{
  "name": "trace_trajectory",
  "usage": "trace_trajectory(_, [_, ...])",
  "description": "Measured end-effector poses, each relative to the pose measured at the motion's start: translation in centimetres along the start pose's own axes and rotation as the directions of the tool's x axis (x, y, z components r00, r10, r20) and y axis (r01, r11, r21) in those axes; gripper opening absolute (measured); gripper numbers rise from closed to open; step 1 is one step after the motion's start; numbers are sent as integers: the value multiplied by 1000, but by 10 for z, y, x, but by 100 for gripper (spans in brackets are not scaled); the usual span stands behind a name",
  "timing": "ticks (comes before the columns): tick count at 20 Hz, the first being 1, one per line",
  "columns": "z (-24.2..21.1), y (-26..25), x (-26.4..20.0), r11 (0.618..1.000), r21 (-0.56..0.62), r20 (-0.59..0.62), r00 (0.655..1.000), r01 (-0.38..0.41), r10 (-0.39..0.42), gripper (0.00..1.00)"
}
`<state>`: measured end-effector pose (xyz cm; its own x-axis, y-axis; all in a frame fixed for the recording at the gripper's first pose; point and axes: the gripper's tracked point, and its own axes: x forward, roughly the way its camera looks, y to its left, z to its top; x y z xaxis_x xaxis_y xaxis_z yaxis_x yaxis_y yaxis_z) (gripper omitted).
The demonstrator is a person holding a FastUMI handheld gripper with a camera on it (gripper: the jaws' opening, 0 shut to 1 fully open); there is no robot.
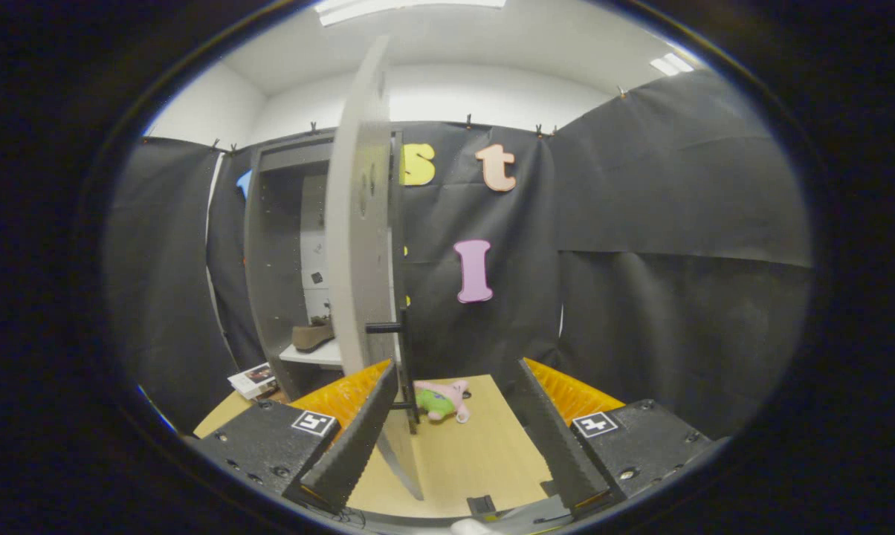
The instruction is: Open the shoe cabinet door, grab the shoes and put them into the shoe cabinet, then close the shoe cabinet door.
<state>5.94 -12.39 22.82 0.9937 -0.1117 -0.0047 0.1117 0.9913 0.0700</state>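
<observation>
Gripper view: cabinet (pixel 269 245) stands open, one shoe (pixel 312 336) on its shelf; door (pixel 358 245) swung edge-on, its near edge between the gripper's (pixel 451 420) spread fingers.

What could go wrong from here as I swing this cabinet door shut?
The tongs are open, with the door edge and its black handle between the fingers but not pressed, so a push could slip off the handle. The shoe sits near the front of the shelf and might catch the closing door. The plush toy lies just beyond the door and could get knocked.
</observation>
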Motion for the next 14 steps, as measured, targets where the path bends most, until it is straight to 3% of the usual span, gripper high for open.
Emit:
trace_trajectory(5, [-3, -8, 29, 992, 25, -35, 992, -123, 124, 99])
trace_trajectory(10, [-9, 7, 39, 981, -7, -56, 980, -192, 191, 98])
trace_trajectory(14, [-7, 13, 40, 983, -34, -41, 983, -182, 180, 96])
